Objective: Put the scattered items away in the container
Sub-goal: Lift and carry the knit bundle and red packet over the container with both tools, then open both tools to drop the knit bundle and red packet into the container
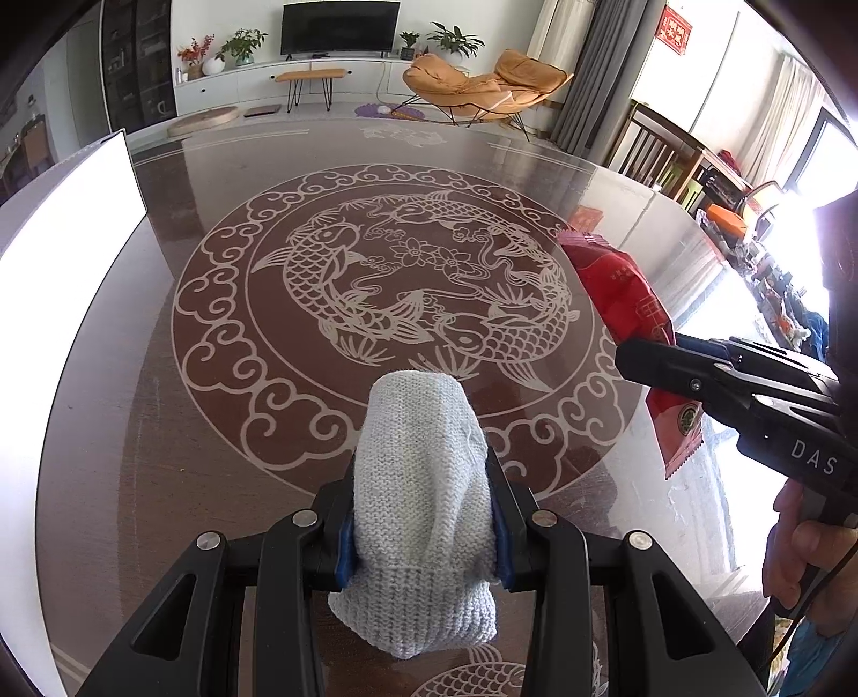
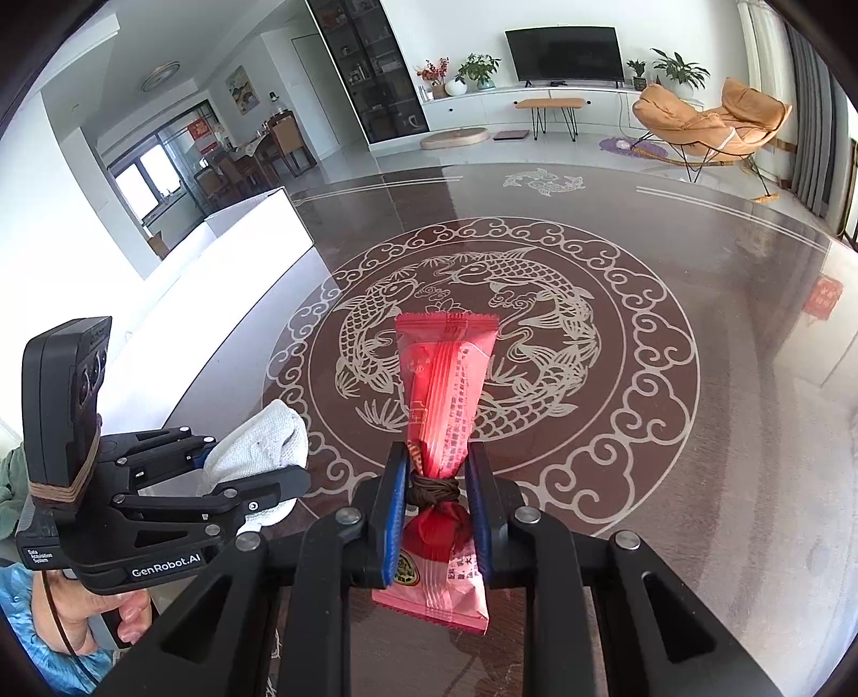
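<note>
Left hand-held gripper has its blue-padded jaws pressed against both sides of a pale blue knitted sock, which sticks out ahead of the fingers and hangs a little below them, clear of the table. Right hand-held gripper is clamped on a red snack packet at its pinched waist, where a brown cord is wound round it; the packet's wide crimped end fans forward above the tabletop. Both tools angle steeply downward, side by side, each gripped from below by a hand, with a blue sleeve beside it. Beneath them the glossy dark table shows a pale carp-and-cloud medallion, bare of other items. A white open container stands at the table's left edge, well apart from both held things. Beyond the table are an orange lounge chair, potted plants and a television.
</note>
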### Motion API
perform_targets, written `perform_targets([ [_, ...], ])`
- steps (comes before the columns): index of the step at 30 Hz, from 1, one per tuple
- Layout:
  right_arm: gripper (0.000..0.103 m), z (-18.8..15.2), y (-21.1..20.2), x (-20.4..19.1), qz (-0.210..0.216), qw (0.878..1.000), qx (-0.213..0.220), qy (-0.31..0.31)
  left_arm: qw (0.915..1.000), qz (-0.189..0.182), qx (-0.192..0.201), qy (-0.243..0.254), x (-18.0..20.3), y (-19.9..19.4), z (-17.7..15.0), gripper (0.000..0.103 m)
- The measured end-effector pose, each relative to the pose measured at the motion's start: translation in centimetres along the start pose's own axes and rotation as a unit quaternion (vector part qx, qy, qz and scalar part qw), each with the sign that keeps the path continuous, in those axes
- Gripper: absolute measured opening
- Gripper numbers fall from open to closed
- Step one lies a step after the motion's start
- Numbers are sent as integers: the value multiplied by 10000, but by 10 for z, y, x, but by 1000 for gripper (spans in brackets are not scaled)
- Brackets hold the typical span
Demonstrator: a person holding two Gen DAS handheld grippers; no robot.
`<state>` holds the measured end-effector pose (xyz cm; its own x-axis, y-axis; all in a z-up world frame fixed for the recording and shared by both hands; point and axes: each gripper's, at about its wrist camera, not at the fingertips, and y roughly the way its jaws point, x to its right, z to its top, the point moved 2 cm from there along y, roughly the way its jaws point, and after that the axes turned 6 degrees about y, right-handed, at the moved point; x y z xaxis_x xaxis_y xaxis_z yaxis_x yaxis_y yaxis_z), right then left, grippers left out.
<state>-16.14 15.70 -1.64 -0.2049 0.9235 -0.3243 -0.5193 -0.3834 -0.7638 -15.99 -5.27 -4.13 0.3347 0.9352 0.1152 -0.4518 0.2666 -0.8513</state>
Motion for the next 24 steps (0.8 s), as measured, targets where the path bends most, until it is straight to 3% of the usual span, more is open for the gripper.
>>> perform_targets([
  [5, 22, 8, 4, -26, 114, 9996, -113, -213, 9995, -124, 169, -220, -22, -29, -1, 38],
  [10, 22, 44, 1, -94, 369, 9966, -50, -741, 9963, -68, 669, -541, -80, -104, 5, 38],
  [14, 22, 83, 1, -179, 873, 9888, 59, -1208, 9908, 470, 975, -807, -151, -174, 0, 38],
  [18, 22, 107, 19, -283, 1465, 9748, -5, -1685, 9784, 1307, 990, -1258, -236, -224, -25, 38],
  [21, 22, 106, 46, -356, 1780, 9634, -179, -1998, 9670, 1712, 777, -1717, -294, -236, -56, 38],
  [24, 22, 90, 86, -408, 1852, 9551, -519, -2255, 9593, 1881, 464, -2054, -331, -226, -88, 38],
])
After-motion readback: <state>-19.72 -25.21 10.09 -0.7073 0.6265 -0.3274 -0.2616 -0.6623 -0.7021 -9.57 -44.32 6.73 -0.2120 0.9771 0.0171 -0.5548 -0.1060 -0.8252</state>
